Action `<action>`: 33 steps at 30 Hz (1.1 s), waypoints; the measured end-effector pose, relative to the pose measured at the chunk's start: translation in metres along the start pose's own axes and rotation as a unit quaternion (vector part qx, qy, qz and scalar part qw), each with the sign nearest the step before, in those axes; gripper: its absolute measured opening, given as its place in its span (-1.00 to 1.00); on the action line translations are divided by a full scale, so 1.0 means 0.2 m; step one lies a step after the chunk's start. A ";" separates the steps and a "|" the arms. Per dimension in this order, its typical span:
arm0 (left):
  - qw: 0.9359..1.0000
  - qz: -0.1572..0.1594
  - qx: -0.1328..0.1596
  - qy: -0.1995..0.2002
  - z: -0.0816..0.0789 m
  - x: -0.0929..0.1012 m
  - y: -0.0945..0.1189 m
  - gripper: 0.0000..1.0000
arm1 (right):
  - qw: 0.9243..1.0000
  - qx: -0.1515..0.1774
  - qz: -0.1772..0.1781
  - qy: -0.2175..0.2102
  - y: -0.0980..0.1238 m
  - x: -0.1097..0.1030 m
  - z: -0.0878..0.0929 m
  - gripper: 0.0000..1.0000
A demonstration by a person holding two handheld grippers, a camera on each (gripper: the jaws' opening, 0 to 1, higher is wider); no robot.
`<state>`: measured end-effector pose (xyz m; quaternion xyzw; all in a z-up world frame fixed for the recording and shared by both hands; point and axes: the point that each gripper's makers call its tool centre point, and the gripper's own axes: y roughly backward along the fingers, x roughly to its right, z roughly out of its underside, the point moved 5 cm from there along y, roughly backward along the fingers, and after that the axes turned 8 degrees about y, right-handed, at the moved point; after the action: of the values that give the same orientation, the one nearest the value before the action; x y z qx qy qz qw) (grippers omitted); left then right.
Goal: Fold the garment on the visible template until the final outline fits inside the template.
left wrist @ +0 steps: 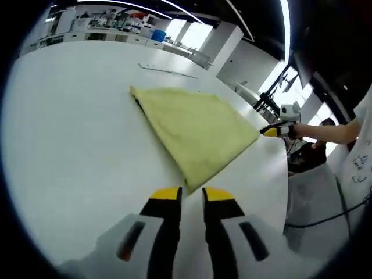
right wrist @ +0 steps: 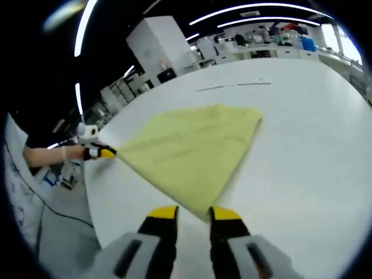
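Both grippers, left (left wrist: 192, 195) and right (right wrist: 193, 213), jaws slightly spread at the cloth's (left wrist: 195, 131) 6 o'clock corners, seemingly poised to fold.

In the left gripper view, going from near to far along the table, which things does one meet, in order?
Left hand-held gripper → yellow garment → thin line marked on the white table → counters with clutter at the far wall.
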<state>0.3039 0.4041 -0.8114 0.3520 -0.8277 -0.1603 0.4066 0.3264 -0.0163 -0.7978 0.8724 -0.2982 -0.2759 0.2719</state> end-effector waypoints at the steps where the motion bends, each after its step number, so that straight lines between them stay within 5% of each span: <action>1: 1.000 0.003 0.001 0.000 0.00 0.01 0.00 -0.82 | 1.000 0.001 0.001 0.000 0.00 0.00 0.00 -0.73; 7: 1.000 0.003 0.006 -0.002 -0.03 0.00 -0.02 -0.83 | 1.000 0.001 0.001 -0.007 0.02 0.01 0.00 -0.99; 10: 1.000 0.005 0.002 0.001 -0.03 0.00 -0.03 -0.99 | 1.000 0.000 0.004 -0.005 0.03 0.02 0.00 -1.00; 19: 1.000 0.006 0.004 0.018 -0.01 0.03 0.00 -1.00 | 1.000 -0.003 0.007 -0.015 0.04 0.03 0.01 -1.00; 33: 0.999 0.016 -0.013 0.033 0.16 0.11 0.10 -1.00 | 0.999 -0.026 -0.018 -0.033 0.09 -0.06 0.12 -1.00</action>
<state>0.2607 0.4027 -0.8081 0.3379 -0.8175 -0.1528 0.4406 0.2965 -0.0278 -0.8004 0.8604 -0.2841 -0.3175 0.2796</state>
